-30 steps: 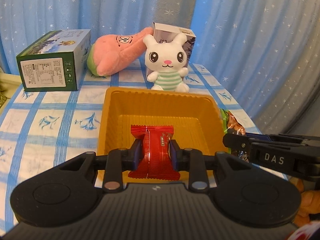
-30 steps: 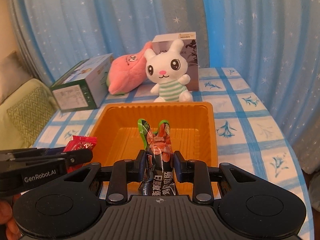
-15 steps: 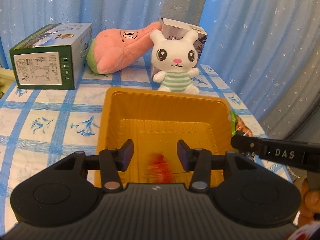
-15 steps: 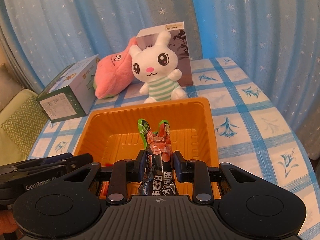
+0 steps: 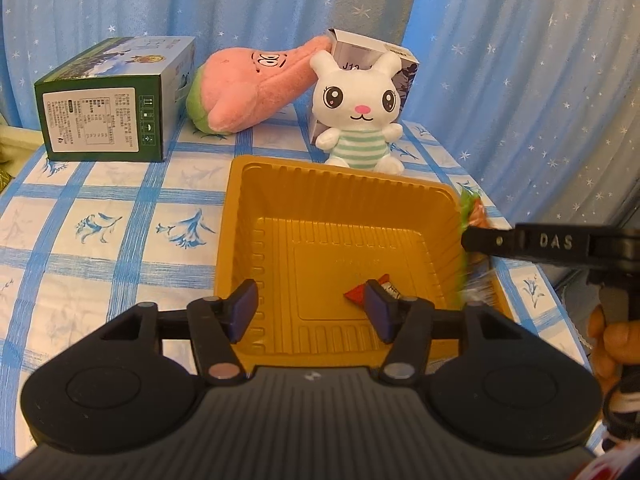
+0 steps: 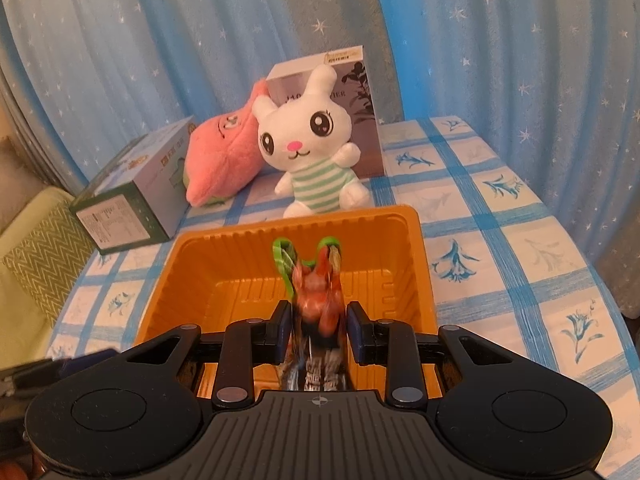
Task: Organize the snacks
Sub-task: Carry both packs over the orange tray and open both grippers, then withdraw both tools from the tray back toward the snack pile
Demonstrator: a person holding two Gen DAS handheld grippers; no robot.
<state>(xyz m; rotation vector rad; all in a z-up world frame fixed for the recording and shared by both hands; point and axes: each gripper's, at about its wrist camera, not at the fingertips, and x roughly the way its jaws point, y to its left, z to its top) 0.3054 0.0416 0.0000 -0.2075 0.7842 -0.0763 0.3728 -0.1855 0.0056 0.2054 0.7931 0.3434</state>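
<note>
Small red foil snack packet [image 5: 374,290]: deposited on floor of ribbed orange plastic tray [image 5: 280,184], below left gripper [image 5: 310,306], jaws just opened, nothing between them. Green-and-orange printed snack pouch [image 6: 316,300]: over tray, not yet released, clamped in right gripper [image 6: 316,332].

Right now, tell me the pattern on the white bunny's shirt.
Green and white horizontal stripes on the bunny's shirt, clearest in the right wrist view.

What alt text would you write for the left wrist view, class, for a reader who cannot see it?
The left gripper, jaws just opened and empty, hangs over an orange tray where a red snack packet lies. The right gripper holds another snack packet at the tray's right rim; plush toys and boxes stand behind.
</note>
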